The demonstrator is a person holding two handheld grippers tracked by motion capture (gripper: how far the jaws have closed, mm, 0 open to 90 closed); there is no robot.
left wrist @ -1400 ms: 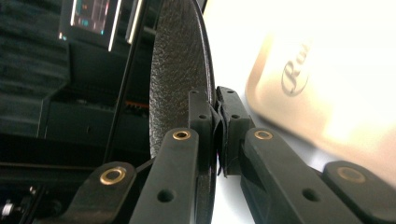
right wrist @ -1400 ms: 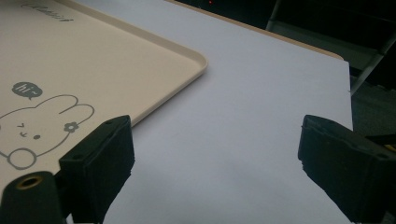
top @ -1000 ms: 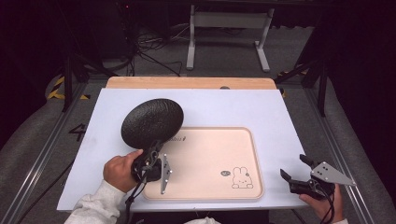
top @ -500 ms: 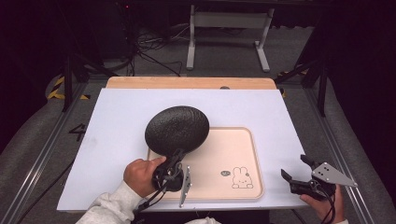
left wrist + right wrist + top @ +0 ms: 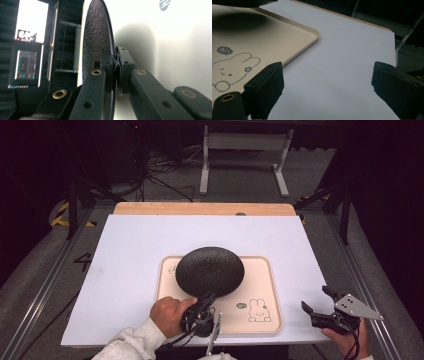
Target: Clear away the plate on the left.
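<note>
a round black plate (image 5: 210, 271) with a pebbled, matte surface hangs over the far-left part of a beige tray (image 5: 265, 320) — it looks held just above the tray's floor rather than resting on it, since the right gripper view catches a soft dark shadow under it. my left gripper (image 5: 204, 301) has it by the near rim; in the left gripper view the two black jaws are pinched tight on the plate's thin edge, one pad on each face, with the plate (image 5: 96, 40) rising away edge-on.

as i judge it, the step in hand is carrying the plate onto the tray. the next move calls for lowering it flat and level, well inside the raised lip, then easing the jaws apart only once the plate sits.

my right gripper (image 5: 320, 307) waits near the table's near-right corner, just beyond the tray's right edge, its jaws spread wide with nothing between them — white tabletop shows through the gap.

writing: the tray (image 5: 294, 37) carries a line drawing of a rabbit (image 5: 258, 311) with a small dark speech bubble (image 5: 224, 50) that reads "hi". a faint mark near the tray's far-left corner is too small to read. the white table cover (image 5: 130, 250) bears no lettering i can make out.
</note>
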